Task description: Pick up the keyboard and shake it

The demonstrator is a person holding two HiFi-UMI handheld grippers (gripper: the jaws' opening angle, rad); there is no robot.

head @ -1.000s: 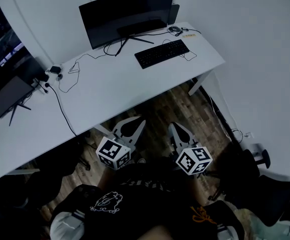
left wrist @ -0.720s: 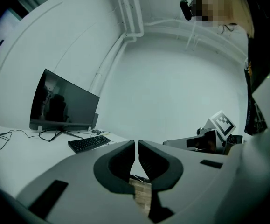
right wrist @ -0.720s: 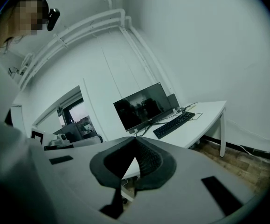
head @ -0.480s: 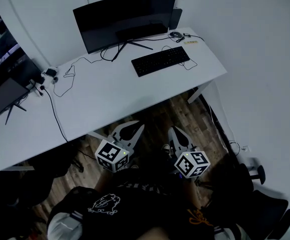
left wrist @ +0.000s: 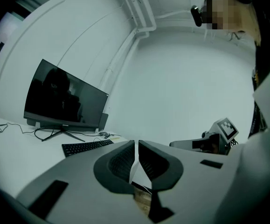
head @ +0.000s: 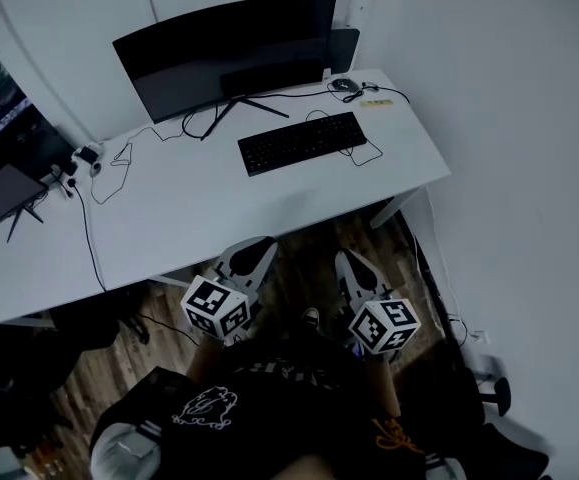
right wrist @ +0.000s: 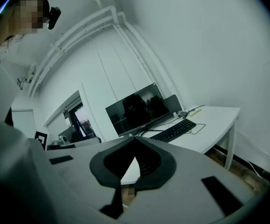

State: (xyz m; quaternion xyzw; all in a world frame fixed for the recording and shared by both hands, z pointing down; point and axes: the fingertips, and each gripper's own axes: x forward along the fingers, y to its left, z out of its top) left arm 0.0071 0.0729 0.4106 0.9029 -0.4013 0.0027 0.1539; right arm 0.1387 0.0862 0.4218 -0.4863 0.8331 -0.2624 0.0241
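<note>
Keyboard (head: pixel 302 142), black, lies flat on the white counter (head: pixel 219 208), untouched, its cable looping off at 3 o'clock. A dark curved monitor (head: pixel 227 53) stands at 11 o'clock from it and a mouse (head: pixel 344 84) at 1 o'clock. The left tongs (head: pixel 257 244) and right tongs (head: pixel 348 258) hang at 6 o'clock, short of the counter's near edge and well apart from the keyboard, each with its jaws closed together on nothing. Judged step: the approach, with no pickup begun. The next move calls for reaching over the counter, parting both pairs of jaws, and taking the keyboard by its two ends.
</note>
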